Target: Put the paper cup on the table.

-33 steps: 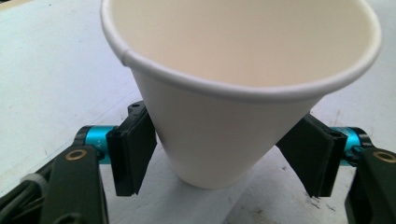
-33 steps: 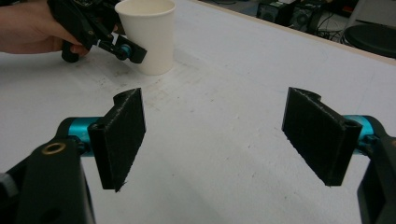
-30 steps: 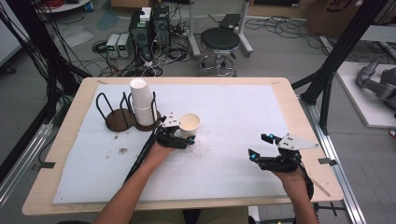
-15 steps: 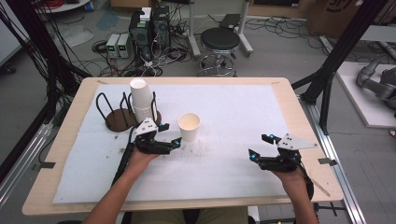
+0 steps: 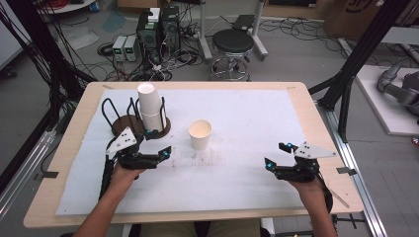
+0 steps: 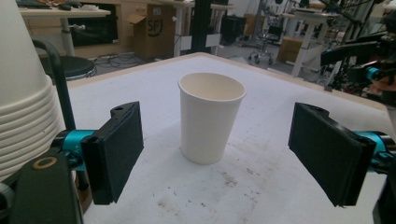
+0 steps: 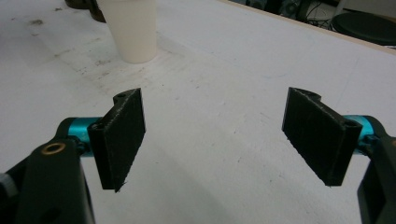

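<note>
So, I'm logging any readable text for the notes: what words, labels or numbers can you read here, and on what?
"SFI", roughly, on the cardboard box under the far desk; the letters are blurred.
Dark print on the cardboard box on the floor: too cut off to read.
The single cup and cup stack: no print visible.

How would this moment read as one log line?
left gripper: open, empty | right gripper: open, empty | paper cup: upright, free
</note>
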Demonstrator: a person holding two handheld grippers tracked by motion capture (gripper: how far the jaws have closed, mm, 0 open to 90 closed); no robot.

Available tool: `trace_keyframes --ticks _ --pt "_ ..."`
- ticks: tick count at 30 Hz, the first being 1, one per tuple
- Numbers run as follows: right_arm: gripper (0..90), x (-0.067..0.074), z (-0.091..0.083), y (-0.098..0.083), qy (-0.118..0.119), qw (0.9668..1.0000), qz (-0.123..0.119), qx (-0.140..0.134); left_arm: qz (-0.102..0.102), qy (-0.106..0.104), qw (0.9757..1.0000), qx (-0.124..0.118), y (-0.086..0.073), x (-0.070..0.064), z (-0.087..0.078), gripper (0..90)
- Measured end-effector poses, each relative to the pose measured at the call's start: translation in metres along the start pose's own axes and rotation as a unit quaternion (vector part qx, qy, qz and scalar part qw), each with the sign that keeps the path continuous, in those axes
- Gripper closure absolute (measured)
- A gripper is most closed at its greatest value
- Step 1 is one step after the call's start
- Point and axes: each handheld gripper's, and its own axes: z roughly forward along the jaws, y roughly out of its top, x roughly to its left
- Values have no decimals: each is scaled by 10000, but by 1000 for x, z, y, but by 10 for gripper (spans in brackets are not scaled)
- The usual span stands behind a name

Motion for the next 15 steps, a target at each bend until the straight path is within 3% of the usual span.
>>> trace_keyframes --ticks 3,8,15 --pt "218 -1 -1 -1 -37 10000 -19 -8 -105 -41 9998 -146 0 1 -8 180" --pt "218 0 -3 -1 -131 9999 -37 -9 -111 1 9996 -273 -1 1 -18 180" --pt "218 4 -4 0 -150 9999 -60 8 -66 32 9997 -221 -4 -1 -23 180"
